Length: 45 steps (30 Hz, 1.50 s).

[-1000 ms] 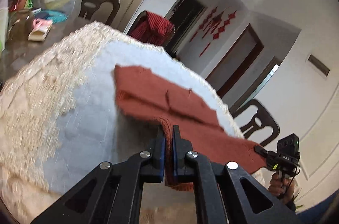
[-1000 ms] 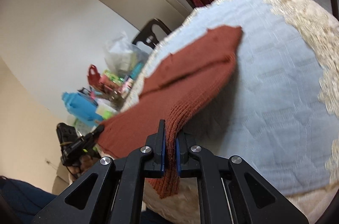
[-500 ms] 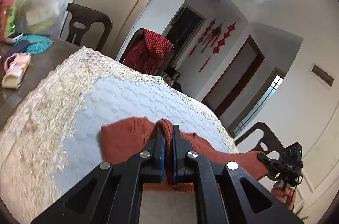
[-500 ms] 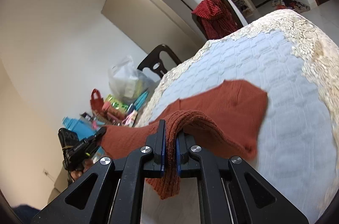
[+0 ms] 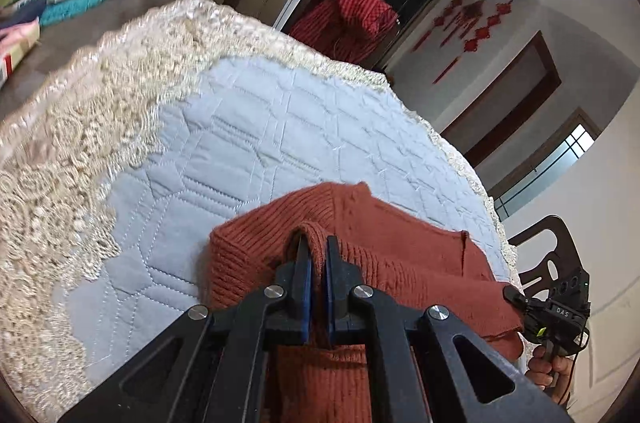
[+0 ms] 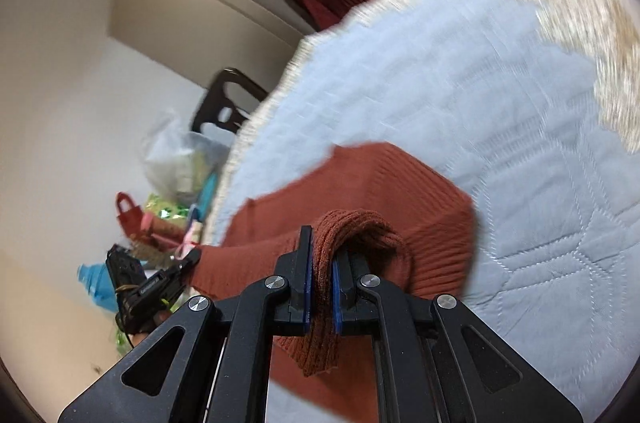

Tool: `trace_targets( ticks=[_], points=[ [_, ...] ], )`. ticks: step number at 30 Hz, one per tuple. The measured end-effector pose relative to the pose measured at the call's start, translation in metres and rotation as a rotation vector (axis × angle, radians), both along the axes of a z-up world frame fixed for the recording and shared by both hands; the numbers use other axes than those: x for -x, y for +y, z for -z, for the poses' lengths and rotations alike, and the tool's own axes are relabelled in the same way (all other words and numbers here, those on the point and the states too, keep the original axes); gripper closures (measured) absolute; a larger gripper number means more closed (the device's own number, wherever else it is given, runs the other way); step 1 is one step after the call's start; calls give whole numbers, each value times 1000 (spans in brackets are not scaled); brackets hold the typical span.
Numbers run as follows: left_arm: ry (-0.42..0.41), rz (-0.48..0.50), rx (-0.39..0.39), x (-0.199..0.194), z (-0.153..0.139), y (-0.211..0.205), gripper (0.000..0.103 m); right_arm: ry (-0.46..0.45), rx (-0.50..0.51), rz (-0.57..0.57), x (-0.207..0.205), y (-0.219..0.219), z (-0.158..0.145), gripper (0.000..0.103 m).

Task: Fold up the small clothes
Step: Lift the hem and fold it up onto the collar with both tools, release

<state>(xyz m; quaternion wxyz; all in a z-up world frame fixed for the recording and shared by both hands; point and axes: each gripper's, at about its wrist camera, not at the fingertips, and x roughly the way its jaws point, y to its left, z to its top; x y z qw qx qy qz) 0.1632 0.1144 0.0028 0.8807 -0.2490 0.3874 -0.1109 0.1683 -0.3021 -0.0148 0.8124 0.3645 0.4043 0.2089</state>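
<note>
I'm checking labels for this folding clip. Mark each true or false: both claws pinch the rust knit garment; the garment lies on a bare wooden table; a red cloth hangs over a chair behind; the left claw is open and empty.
1. Both claws pinch the rust knit garment: true, left claw and right claw.
2. It lies on bare wood: false, on a quilted blue cloth.
3. A red cloth hangs over a chair: true.
4. Left claw open, empty: false, shut on knit.

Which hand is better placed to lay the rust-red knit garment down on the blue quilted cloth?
Neither clearly. The left gripper and right gripper both have jaws shut on the rust-red knit garment, over the blue quilted cloth; lower both together.
</note>
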Motion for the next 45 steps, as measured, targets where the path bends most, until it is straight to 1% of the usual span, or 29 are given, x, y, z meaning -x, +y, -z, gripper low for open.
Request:
trace_targets(
  ticks=[1,5,7,11,14,15,17,18,19,21,22,23,26,28,31,34,37,41,44,45],
  points=[
    [-2,-1,-1,0,-1,0,96,6,-2,-4,-1,-1,2,96],
    [-14,-5,2,-4,-8,1,96,-7,-6,-17,-8,-2,-7,94],
    [-1,-13,1,-9,-6,1,96,-2,-23,-17,-16,-3,-7,93],
    [60,-34,31,-20,7,3,96,45,-57,-11,-31,-3,5,93],
    [62,-33,48,-22,6,4,95,57,-96,-4,-35,-6,7,93],
    [55,-35,51,-21,5,4,92,62,-109,-3,-36,-7,7,92],
    [34,-42,63,-18,0,6,82,82,-150,-7,-37,-9,8,86],
    [20,-58,64,-16,-4,8,70,89,-177,-8,-38,-11,8,81],
    [4,-75,65,-15,-6,11,65,87,-232,-4,-38,-13,8,73],
    [-21,-102,74,-13,-11,16,65,65,-309,7,-38,-17,7,62],
    [-24,-116,74,-11,-13,18,65,58,-324,13,-38,-17,6,59],
    [-27,-122,71,-11,-15,19,65,49,-326,26,-37,-19,4,59],
    [-53,-121,50,-2,-23,18,65,14,-272,54,-32,-21,-4,59],
    [-68,-115,42,4,-26,17,65,-2,-284,62,-30,-22,-5,59],
    [-75,-90,50,11,-29,11,65,-15,-272,78,-26,-24,-9,59],
    [-66,-49,52,19,-28,1,65,-27,-280,66,-29,-21,-14,59],
    [-45,-15,61,26,-23,-7,65,-47,-270,38,-42,-15,-20,59],
    [-21,21,54,29,-17,-17,65,-31,-247,41,-58,-12,-21,59],
    [-23,33,32,32,-17,-21,65,-41,-243,52,-53,-13,-22,59],
    [-23,36,24,32,-16,-22,63,-49,-244,51,-49,-14,-22,59]
  ],
)
